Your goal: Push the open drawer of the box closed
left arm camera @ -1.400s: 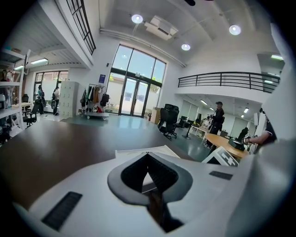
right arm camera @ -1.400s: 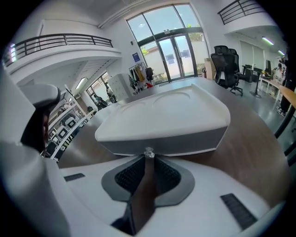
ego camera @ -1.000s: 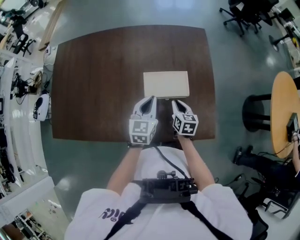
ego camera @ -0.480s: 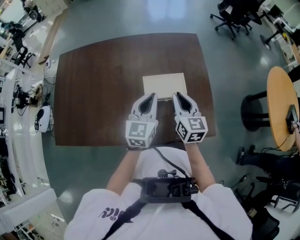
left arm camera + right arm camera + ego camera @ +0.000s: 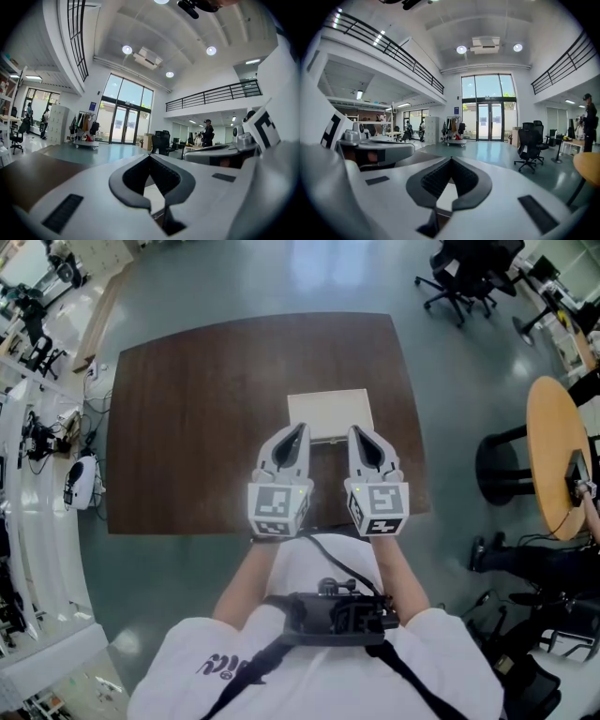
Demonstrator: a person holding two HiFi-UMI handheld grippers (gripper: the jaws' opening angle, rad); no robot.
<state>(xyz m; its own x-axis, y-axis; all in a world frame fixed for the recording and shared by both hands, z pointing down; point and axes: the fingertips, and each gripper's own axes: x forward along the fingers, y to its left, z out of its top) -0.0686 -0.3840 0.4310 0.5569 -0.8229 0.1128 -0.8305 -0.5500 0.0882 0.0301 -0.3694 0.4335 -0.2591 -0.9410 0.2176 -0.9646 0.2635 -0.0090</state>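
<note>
A cream box [image 5: 329,409] lies on the dark wooden table [image 5: 197,427]; its drawer front faces me and I cannot tell how far it stands out. My left gripper [image 5: 302,430] and right gripper [image 5: 353,432] are side by side, tips at the box's near edge, both shut with nothing held. In the left gripper view the jaws [image 5: 150,157] meet at the tip, and the cream box [image 5: 154,201] shows through the gap behind them. The right gripper view shows the same: shut jaws [image 5: 451,159] with the cream box [image 5: 445,197] below.
The table's near edge [image 5: 281,526] runs just under my hands. A round wooden table [image 5: 558,456] and a black stool [image 5: 502,465] stand to the right. Office chairs [image 5: 469,277] are at the far right, and benches with gear [image 5: 37,427] line the left.
The right gripper has shifted slightly right and now sits level with the left. Both tips stay at the box's near edge, and the box has not visibly moved on the table.
</note>
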